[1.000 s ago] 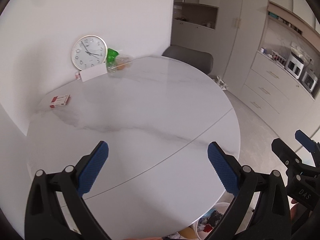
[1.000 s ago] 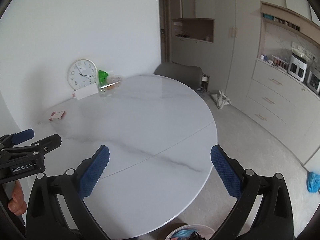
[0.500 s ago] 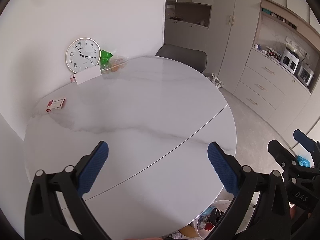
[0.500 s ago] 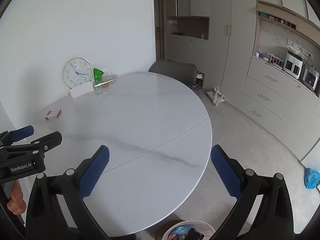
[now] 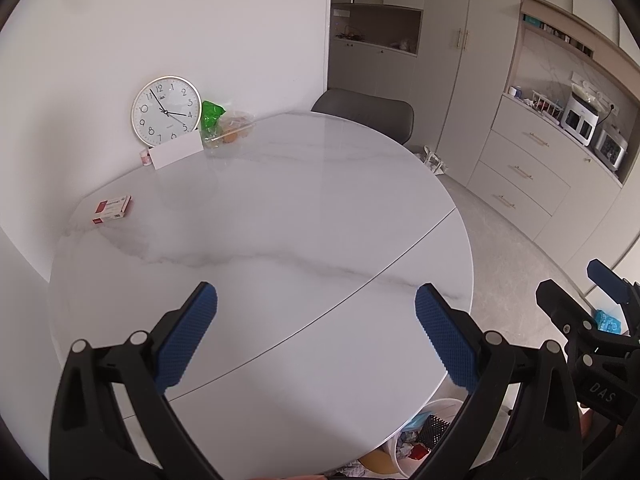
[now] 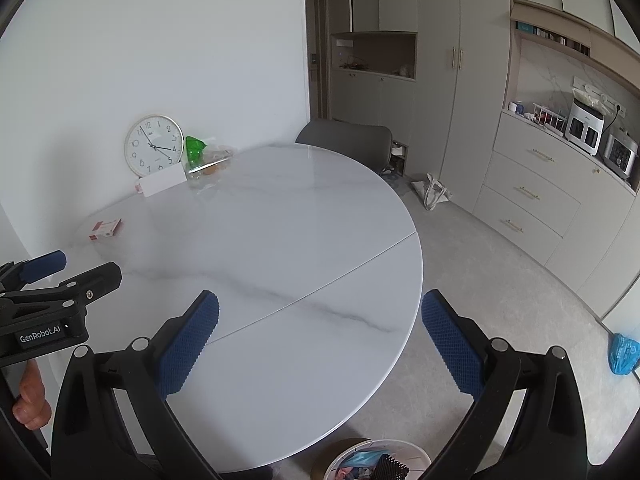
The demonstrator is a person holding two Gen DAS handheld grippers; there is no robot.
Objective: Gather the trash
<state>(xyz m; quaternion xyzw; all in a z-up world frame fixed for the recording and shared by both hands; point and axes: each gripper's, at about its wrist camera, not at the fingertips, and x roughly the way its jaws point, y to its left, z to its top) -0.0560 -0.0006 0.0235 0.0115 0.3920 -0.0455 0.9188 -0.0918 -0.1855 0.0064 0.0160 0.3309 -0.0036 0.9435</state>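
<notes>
Both tools have drawn back and risen a little from where they were a second ago, so more of the round table (image 6: pixel 280 216) and the floor beside it shows; nothing on the table has shifted. Left tool (image 5: pixel 316 332) and right tool (image 6: pixel 320 332) both stand wide, holding nothing, over the near edge of the table. What looks like trash sits at the far side by the wall: a crumpled green wrapper (image 5: pixel 211 114) and a clear plastic bag (image 5: pixel 234 128) just beside it, next to the clock (image 5: pixel 166 111) and the white card (image 5: pixel 177 153) leaning against it. A small red box (image 5: pixel 113 209) lies flat near the left rim, well apart from the rest. Wrapper and bag are likely very light, soft and slippery, so a pinch on a bunched fold should serve better than a grip on a flat film; what is inside the bag is too small to tell. The box is probably stiff and light, best taken across its short sides. A bin (image 6: pixel 372 462) stands on the floor below the near rim, already holding scraps. Between tools and trash the tabletop is bare, giving free room to reach; the clock looks propped and could tip if knocked.
</notes>
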